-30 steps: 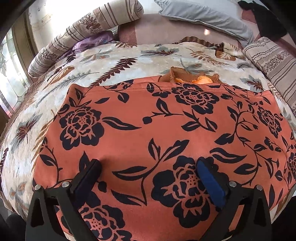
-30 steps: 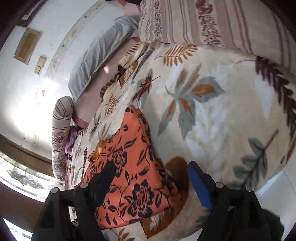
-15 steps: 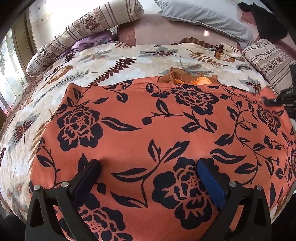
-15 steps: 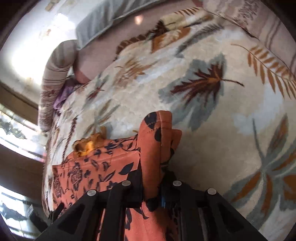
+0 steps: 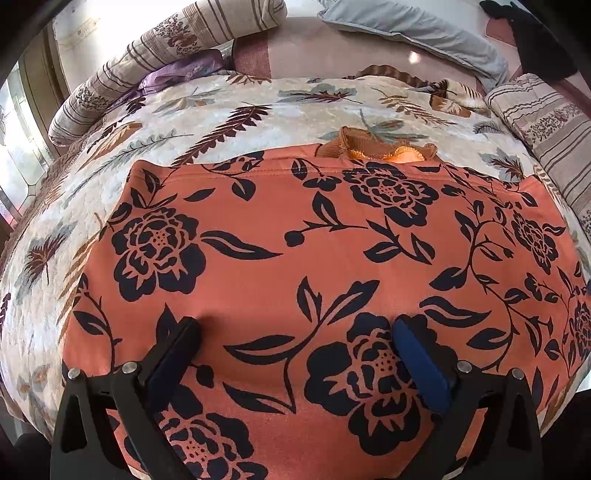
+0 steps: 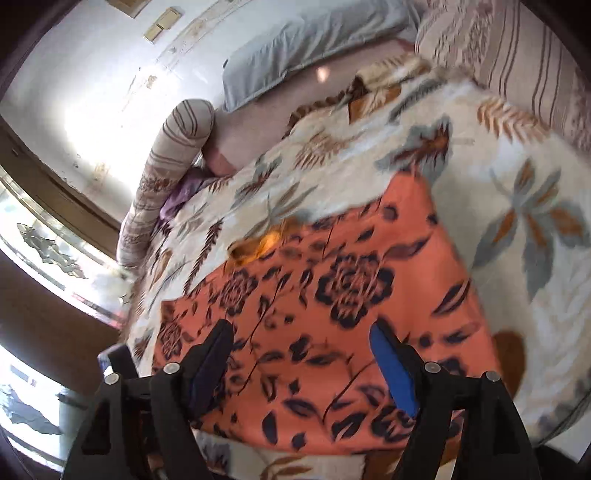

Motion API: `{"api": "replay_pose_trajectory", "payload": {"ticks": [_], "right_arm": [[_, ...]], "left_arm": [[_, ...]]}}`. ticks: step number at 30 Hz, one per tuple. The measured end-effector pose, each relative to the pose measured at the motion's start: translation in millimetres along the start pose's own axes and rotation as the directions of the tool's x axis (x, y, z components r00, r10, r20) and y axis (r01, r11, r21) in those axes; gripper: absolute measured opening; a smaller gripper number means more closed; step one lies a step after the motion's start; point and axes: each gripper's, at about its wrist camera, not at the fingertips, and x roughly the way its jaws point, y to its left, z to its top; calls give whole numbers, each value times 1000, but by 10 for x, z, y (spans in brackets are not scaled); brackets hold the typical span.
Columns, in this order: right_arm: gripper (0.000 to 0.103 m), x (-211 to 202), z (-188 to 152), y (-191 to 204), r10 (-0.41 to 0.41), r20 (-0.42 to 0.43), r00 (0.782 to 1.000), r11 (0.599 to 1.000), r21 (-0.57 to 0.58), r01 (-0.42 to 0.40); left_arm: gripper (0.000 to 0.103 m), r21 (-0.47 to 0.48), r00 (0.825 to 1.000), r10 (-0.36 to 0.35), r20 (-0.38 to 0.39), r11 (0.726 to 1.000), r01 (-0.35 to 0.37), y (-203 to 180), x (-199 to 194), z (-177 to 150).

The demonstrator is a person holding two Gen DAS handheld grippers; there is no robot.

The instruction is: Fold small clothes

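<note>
**Both tongs spread above flat orange garment on bed**

While the left tongs (image 5: 293,334) are standing wide apart, their tips are resting on or just above the near part of the orange floral garment (image 5: 314,251), gripping nothing. The right tongs (image 6: 301,338) are likewise gaping, hovering over the same garment (image 6: 332,295) with nothing between their fingers; that view is blurring.

The garment is lying spread flat on the bed's leaf-print quilt (image 5: 229,110), near the bed's front edge. Just beyond its far hem, a small orange-brown knit piece (image 5: 373,149) is peeking out, partly hidden beneath the garment.

Farther back, a striped bolster (image 5: 177,40) is lying along the left, a purple cloth (image 5: 177,72) tucked beside it. A grey pillow (image 5: 406,26) is sitting against the rear, and a striped cushion (image 5: 546,114) is bordering the right.
</note>
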Motion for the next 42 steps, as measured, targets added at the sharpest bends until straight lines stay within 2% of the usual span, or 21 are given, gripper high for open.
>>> {"api": "replay_pose_trajectory", "payload": {"ticks": [2, 4, 5, 8, 9, 10, 11, 13, 17, 18, 19, 20, 22, 26, 29, 31, 33, 35, 38, 40, 42], "right_arm": [[82, 328, -155, -277, -67, -89, 994, 994, 74, 74], [82, 258, -192, -342, -30, -25, 999, 989, 143, 33], [83, 199, -170, -268, -34, -33, 999, 988, 153, 39], [87, 49, -152, -42, 59, 32, 998, 996, 65, -61], [90, 82, -159, -40, 48, 49, 998, 998, 28, -50], [93, 192, -162, -131, -28, 26, 999, 999, 37, 27], [93, 334, -199, -297, -103, -56, 993, 988, 107, 109], [92, 198, -203, -358, -40, 7, 999, 980, 195, 38], [93, -66, -199, -149, 39, 70, 997, 987, 151, -49], [94, -40, -228, -167, 31, 76, 997, 990, 137, -41], [97, 80, -253, -264, -24, 33, 999, 988, 153, 18], [95, 219, -313, -391, -67, -53, 996, 975, 208, 77], [94, 1, -378, -434, -22, 29, 999, 969, 248, 15], [95, -263, -490, -291, 61, 71, 996, 962, 264, -77], [95, -134, -726, -448, 83, 8, 997, 932, 354, -80], [95, -31, -823, -642, 63, -19, 998, 893, 448, -48], [95, -74, -804, -732, 99, 41, 994, 859, 501, -106], [95, -85, -693, -763, 59, 67, 996, 864, 496, -84], [96, -77, -556, -908, 79, 113, 990, 817, 562, -129], [93, -105, -481, -916, 78, 152, 985, 814, 561, -151], [67, -118, -438, -861, 63, 164, 984, 838, 528, -142]], "left_arm": [[103, 3, 1000, -7, -15, 1000, 7, 4, -12, 9], [103, 9, 999, -15, -34, 1000, 15, 28, -73, 3], [103, 1, 999, -17, -38, 1000, 17, 53, -113, -6], [103, -36, 998, -29, -53, 999, 27, 109, -172, -52], [103, -33, 998, -25, -54, 999, 23, 111, -174, -75], [103, -26, 998, -17, -59, 1000, 15, 106, -170, -96], [103, -18, 998, -16, -65, 1000, 15, 99, -172, -112], [103, -5, 998, -16, -65, 1000, 16, 105, -213, -135], [103, -26, 998, -13, -68, 1000, 11, 148, -201, -159], [103, -25, 997, -9, -73, 1000, 7, 143, -187, -169], [103, -20, 997, -4, -73, 1000, 2, 132, -180, -174], [103, -14, 997, -1, -75, 1000, 0, 121, -182, -175], [103, -5, 997, -4, -71, 1000, 4, 123, -213, -183], [103, -23, 997, -1, -74, 1000, -1, 145, -203, -182], [103, -14, 997, 2, -72, 1000, -3, 127, -204, -179], [103, -13, 997, 1, -74, 1000, -2, 124, -201, -175], [103, -13, 997, -1, -74, 1000, 0, 129, -196, -173], [103, -20, 997, -4, -76, 1000, 2, 137, -190, -166], [103, -27, 998, -11, -68, 1000, 9, 144, -217, -151], [103, -47, 999, -15, -31, 999, 14, 165, -296, -123], [103, -53, 1000, -16, 24, 998, 17, 154, -386, -88]]}}
